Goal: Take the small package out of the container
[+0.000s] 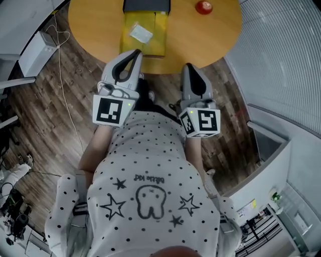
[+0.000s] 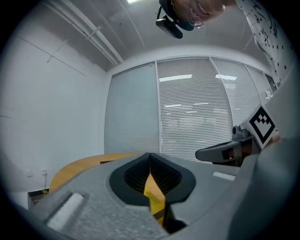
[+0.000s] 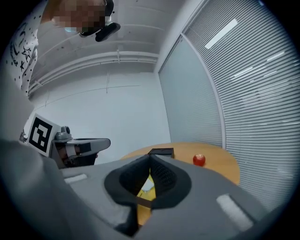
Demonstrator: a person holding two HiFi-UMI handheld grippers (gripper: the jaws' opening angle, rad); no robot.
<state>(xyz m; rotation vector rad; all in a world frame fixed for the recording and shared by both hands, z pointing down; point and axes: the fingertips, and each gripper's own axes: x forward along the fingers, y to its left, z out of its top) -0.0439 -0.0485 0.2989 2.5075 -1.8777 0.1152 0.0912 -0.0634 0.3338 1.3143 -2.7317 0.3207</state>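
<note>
The small package, a flat white packet, lies in the open yellow container on the round wooden bench, roughly midway along the tray and turned slightly askew. The container's long axis runs near to far, with its near end at the bench's near edge and a black box-like thing at its far end. Both grippers hover at that near edge, pointing roughly level toward the far side. The left gripper has its fingers together with nothing held, and its tips are over the container's near left corner, so the package lies just beyond them and a little to the right. The right gripper, its fingers also closed and empty, is right of the container, so the package is farther off and to its left. The left gripper looks the nearer. Either one would have to open its fingers and tip downward to reach in. A small red fruit sits well apart at the far right.
</note>
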